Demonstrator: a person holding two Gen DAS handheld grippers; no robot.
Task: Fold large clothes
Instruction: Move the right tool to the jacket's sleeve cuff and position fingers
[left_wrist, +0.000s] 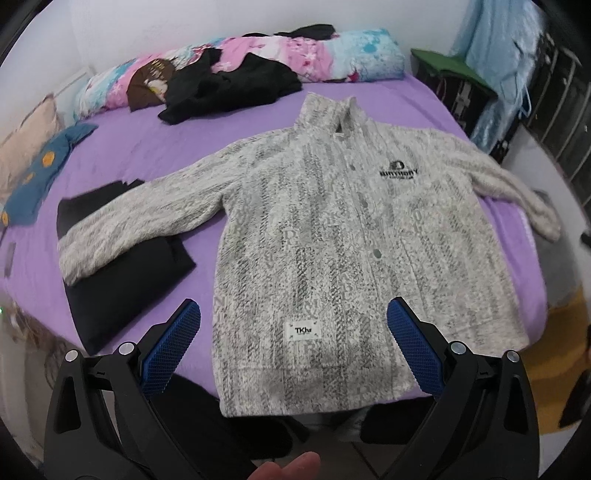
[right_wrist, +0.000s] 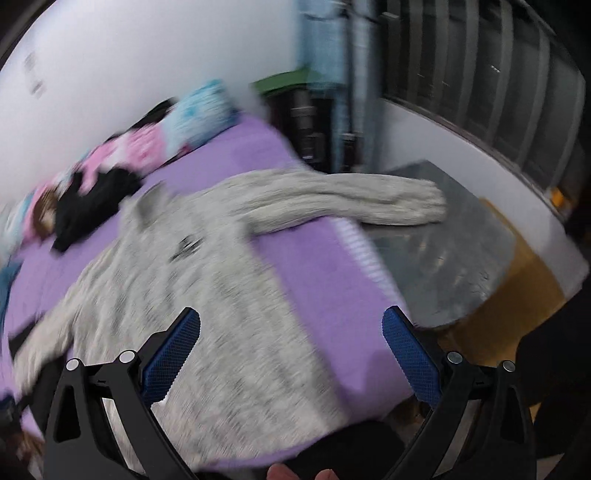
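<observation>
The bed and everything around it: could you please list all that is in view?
jacket: one, grey-white fleece, spread flat on bed, front up
sheet: one, purple, covering bed
folded garment: one, black, under jacket's sleeve
clothes pile: one, black, far side
quilt: one, pink and blue, along wall
blue garment: one, bed's edge
left gripper: one, black with blue pads, open above hem
right gripper: one, same, open
</observation>
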